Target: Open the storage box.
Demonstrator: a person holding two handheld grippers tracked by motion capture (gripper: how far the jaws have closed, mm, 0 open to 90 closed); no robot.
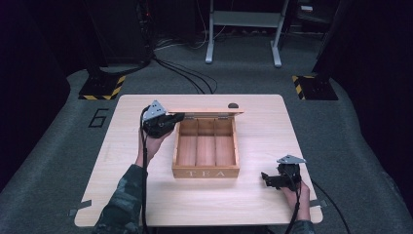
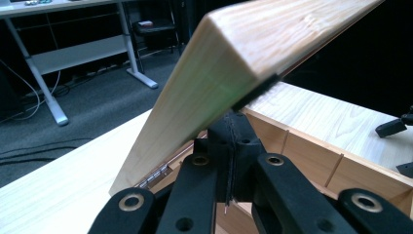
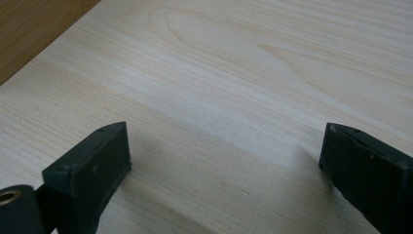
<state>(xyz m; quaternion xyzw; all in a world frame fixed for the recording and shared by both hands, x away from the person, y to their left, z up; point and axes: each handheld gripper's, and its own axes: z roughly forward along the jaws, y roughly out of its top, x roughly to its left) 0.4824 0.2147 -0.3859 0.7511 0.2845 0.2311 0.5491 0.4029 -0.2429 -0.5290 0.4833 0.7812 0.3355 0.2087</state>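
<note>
tea box (image 1: 206,155) mid-surface, empty | hinged lid (image 2: 229,63) stiff, light wood, likely slippery; take by thin edge | left gripper (image 1: 178,117) fingers clamped on lid | right gripper (image 3: 225,168) fingers apart

The desk (image 1: 263,146) is lit evenly from above in the high view, while the room around it is left dark. Soft shadows are cast beneath the right tool (image 3: 224,161). The nearest parts of the left tool (image 2: 234,122) are blurred.
</note>
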